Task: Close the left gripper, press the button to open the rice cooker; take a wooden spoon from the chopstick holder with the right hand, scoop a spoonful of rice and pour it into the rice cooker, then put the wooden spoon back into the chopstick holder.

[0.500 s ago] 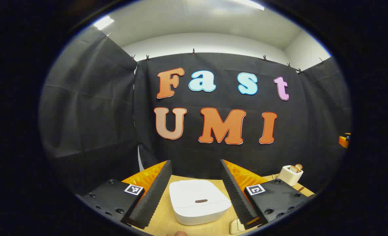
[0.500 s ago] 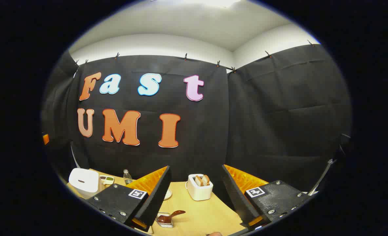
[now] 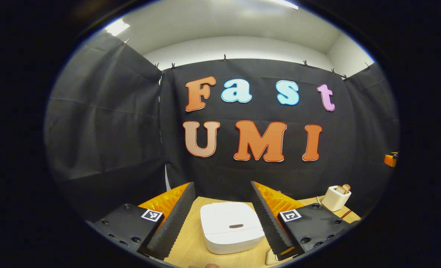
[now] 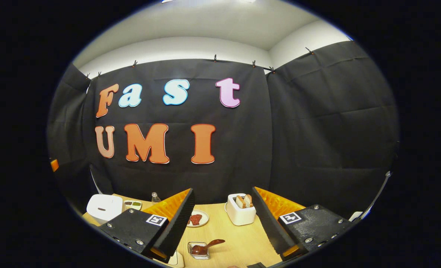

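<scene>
table: pale wood-grain tabletop [image 3: 190, 245], flat and smooth, carrying everything
rice cooker: white, rounded-square plastic rice cooker [image 3: 231, 227], lid down, sitting between the left gripper's fingers in the left gripper view; likely heavy and steady, glossy shell probably slick
button: small dark oval button [image 3: 235, 226] on the lid's front; judged the spot to press with closed tips
left gripper [image 3: 222, 216]: fingers wide apart, holding nothing, ribbed pads
right gripper [image 4: 224, 219]: fingers wide apart, holding nothing
toaster: white toaster with bread slices [image 4: 240, 214], near the right gripper
spoon: dark wooden spoon [image 4: 207, 245] in a small clear dish; likely light, stiff
</scene>
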Demonstrator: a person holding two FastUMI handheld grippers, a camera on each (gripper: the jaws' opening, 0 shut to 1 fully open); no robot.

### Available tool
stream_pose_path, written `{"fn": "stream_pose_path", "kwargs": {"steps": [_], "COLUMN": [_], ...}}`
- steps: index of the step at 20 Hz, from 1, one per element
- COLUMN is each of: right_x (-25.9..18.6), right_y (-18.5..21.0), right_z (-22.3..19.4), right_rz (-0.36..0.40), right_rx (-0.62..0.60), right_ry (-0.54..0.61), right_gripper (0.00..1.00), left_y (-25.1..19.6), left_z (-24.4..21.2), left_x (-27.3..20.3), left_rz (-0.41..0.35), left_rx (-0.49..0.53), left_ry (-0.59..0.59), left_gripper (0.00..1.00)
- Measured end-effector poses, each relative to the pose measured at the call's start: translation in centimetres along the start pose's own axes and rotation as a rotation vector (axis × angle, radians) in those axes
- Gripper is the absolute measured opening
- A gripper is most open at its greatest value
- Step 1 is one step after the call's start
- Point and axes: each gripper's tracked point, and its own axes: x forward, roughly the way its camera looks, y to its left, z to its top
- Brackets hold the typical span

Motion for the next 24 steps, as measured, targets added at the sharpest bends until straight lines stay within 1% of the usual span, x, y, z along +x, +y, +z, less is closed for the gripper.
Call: {"fn": "stream_pose_path", "kwargs": {"steps": [6,8,15,18,19,20,22,23,24], "right_x": [-0.1,-0.2,-0.4,-0.3,-0.3,-0.3,-0.1,-0.2,0.0], "right_y": [0.0,0.0,-0.1,0.0,0.0,0.0,0.1,0.2,0.3], "right_z": [-0.5,-0.6,-0.8,-0.9,-0.8,-0.9,-1.0,-1.0,-1.0], "right_rz": [0.005,0.002,-0.003,-0.001,0.0,-0.001,-0.001,-0.001,0.002], "right_rx": [-0.002,-0.004,-0.003,-0.003,-0.005,-0.007,-0.012,-0.015,-0.019], "right_ry": [0.01,0.011,0.017,0.012,0.01,0.01,0.014,0.015,0.016], "right_gripper": [0.95,0.95,0.95,0.94,0.99,0.94,0.95,0.94,0.94], "left_y": [0.1,-0.1,-0.3,0.1,-0.1,-0.6,-0.2,-0.4,-1.0], "left_z": [-0.2,-0.5,-1.0,-1.2,-1.5,-1.5,-1.9,-2.1,-2.0], "left_x": [0.4,0.2,0.3,0.5,0.3,0.3,0.3,0.4,0.3], "left_rz": [0.002,-0.01,-0.027,-0.012,-0.019,-0.041,-0.031,-0.041,-0.065], "left_rx": [-0.015,-0.018,0.022,0.052,0.065,0.076,0.099,0.109,0.107], "left_ry": [0.012,0.018,0.033,0.043,0.05,0.055,0.069,0.073,0.073], "left_gripper": [0.99,0.99,0.98,0.75,0.67,0.6,0.28,0.22,0.14]}}
